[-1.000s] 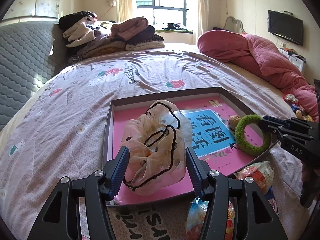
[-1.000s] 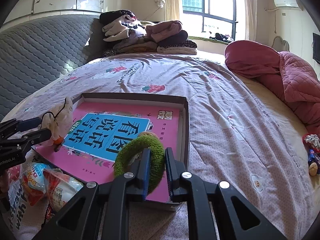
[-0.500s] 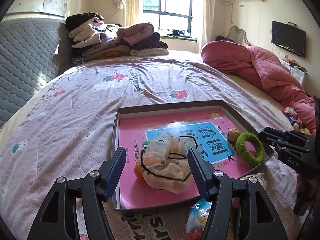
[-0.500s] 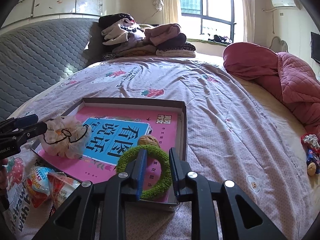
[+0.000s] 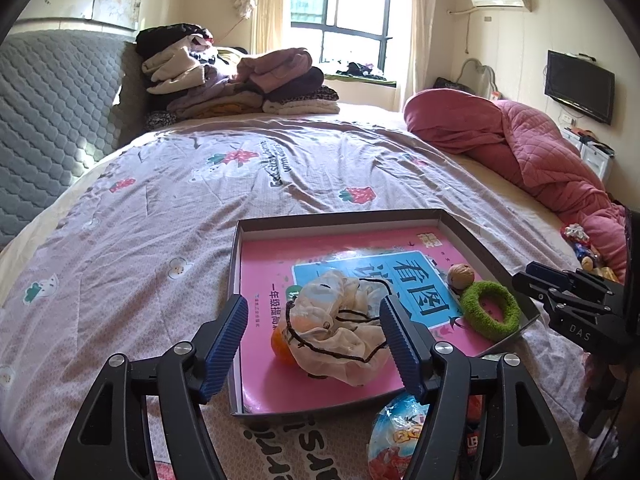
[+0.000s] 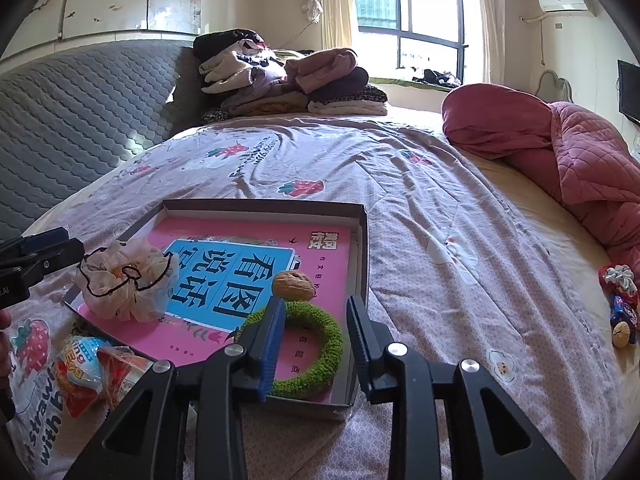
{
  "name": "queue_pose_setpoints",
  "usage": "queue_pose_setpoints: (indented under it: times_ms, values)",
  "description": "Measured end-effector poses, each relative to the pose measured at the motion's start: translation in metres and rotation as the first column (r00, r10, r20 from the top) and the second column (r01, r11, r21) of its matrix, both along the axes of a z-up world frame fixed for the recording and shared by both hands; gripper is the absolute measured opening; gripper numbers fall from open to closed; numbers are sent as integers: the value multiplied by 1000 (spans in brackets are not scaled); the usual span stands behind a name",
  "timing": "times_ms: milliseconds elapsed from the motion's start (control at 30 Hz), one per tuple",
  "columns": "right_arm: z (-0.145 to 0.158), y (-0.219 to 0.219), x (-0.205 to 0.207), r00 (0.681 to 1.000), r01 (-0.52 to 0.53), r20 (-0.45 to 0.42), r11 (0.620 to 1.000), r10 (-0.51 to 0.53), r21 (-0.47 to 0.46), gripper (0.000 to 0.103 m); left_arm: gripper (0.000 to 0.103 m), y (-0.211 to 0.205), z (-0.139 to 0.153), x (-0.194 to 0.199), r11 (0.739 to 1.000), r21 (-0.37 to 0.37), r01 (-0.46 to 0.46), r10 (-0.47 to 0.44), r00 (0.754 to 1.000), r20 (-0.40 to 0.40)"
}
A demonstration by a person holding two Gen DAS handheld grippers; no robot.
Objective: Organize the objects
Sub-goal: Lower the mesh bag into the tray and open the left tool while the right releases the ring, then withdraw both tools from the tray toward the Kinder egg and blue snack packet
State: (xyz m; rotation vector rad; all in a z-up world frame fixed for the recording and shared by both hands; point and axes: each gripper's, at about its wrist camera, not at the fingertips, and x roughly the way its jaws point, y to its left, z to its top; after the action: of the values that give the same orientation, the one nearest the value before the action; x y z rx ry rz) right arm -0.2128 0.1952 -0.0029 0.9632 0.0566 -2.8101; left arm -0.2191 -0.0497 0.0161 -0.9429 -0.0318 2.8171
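Note:
A shallow grey box (image 5: pixel 484 256) (image 6: pixel 360 240) lies on the bed with a pink book (image 5: pixel 272 280) (image 6: pixel 324 256) inside. A sheer scrunchie with black cord (image 5: pixel 340 340) (image 6: pixel 124 288) rests on the book beside an orange ball (image 5: pixel 282 346). A green fuzzy ring (image 5: pixel 490 312) (image 6: pixel 316 348) and a walnut (image 5: pixel 461 275) (image 6: pixel 292 285) lie in the box's near corner. My left gripper (image 5: pixel 312 340) is open, its jaws either side of the scrunchie and pulled back. My right gripper (image 6: pixel 316 340) is open over the ring, not gripping it.
Snack packets (image 5: pixel 396 436) (image 6: pixel 96 368) lie on the sheet in front of the box. Folded clothes (image 5: pixel 232 80) pile at the headboard. A red quilt (image 5: pixel 532 152) lies right. Small wrapped items and another walnut (image 6: pixel 620 320) sit at the bed's right edge.
The left gripper let go of the scrunchie in the box and drew back. The right gripper opened, released the green ring in the box and drew back slightly.

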Motion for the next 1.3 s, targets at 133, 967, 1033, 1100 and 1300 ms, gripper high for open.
queue_pose_setpoints:
  times_ms: [133, 967, 1033, 1100, 1300]
  values:
    - [1, 2, 2, 1000, 1, -4, 1000, -1, -2, 32, 71, 0, 0, 1, 1000, 2, -7, 7, 1000, 0]
    - [8, 0, 13, 1000, -10, -12, 1000, 10, -27, 45, 72, 8, 8, 19, 1000, 0, -6, 6, 1000, -15]
    - [8, 0, 13, 1000, -11, -12, 1000, 10, -28, 45, 72, 10, 7, 20, 1000, -7, -6, 5, 1000, -16]
    - [9, -1, 14, 1000, -14, -14, 999, 13, -31, 45, 72, 11, 7, 22, 1000, -9, -3, 3, 1000, -18]
    - [12, -4, 17, 999, -28, -18, 999, 28, -34, 46, 72, 12, 8, 25, 1000, -14, -3, 3, 1000, -16]
